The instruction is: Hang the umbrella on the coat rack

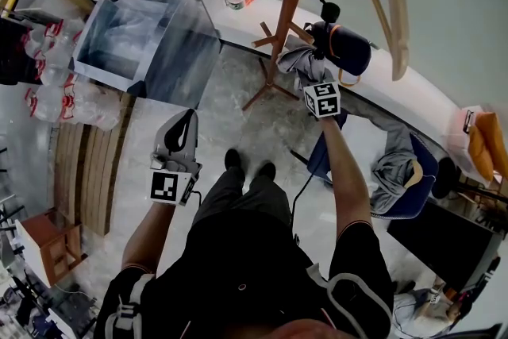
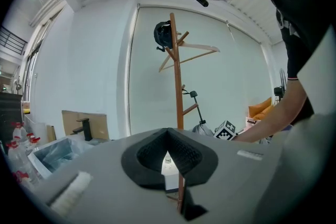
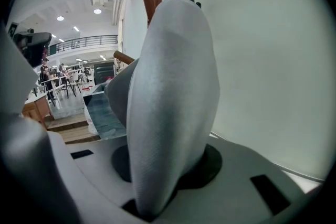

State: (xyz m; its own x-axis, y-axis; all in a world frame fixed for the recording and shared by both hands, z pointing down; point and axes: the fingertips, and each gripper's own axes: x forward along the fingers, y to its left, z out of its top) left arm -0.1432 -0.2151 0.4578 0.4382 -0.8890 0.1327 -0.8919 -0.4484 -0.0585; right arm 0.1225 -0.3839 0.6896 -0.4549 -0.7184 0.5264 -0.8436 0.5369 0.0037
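Observation:
The wooden coat rack (image 1: 290, 4) stands by the curved white wall, its pole (image 2: 178, 92) straight ahead in the left gripper view. My right gripper (image 1: 311, 79) is shut on the folded grey umbrella (image 1: 295, 59) close beside the pole. The umbrella's grey cloth (image 3: 168, 102) fills the right gripper view, wedged between the jaws of my right gripper (image 3: 163, 170). Its black handle (image 2: 193, 94) points up next to a lower peg (image 2: 191, 109). A dark bag (image 2: 163, 34) hangs at the rack's top. My left gripper (image 1: 182, 131) hangs back over the floor, jaws together and empty (image 2: 168, 132).
A clear plastic bin (image 1: 147, 40) and water bottles (image 1: 55, 91) sit at the left by a wooden platform (image 1: 83, 171). To the right are a blue chair with a grey garment (image 1: 401, 167) and an orange cushion (image 1: 486, 140). A curved wooden hanger (image 1: 393, 4) hangs overhead.

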